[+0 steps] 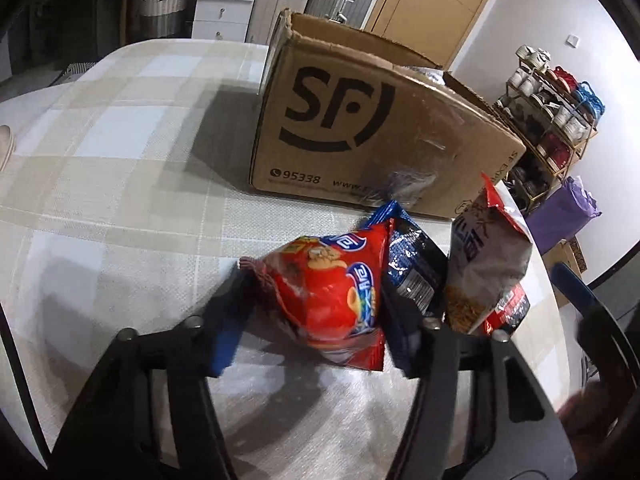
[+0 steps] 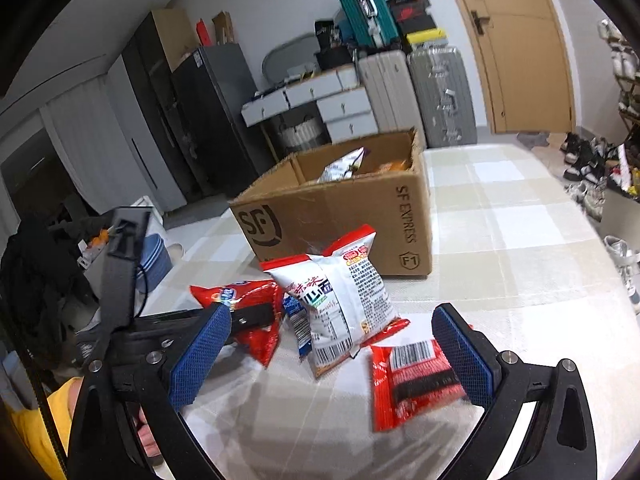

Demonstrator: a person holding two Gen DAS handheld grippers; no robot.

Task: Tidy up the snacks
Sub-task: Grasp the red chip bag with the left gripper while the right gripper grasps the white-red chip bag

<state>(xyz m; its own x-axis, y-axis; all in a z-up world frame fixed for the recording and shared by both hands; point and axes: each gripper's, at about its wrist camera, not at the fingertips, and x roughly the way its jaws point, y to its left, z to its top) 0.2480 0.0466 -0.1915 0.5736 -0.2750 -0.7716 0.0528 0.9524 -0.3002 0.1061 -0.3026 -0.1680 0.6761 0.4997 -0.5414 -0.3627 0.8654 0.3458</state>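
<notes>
Lying between left hand-held gripper (image 1: 316, 320) fingers: red snack bag (image 1: 332, 300)

Cardboard box (image 1: 372, 120): matt brown corrugated board, clear glossy tape on its front face. Red snack bag (image 1: 332, 292): glossy crinkled plastic film. White snack bag (image 2: 340, 308): glossy film. Tablecloth (image 1: 120, 160): matt woven cloth. Right gripper (image 2: 332, 352) pads (image 2: 460, 352): blue textured rubber; frame matt black plastic.
</notes>
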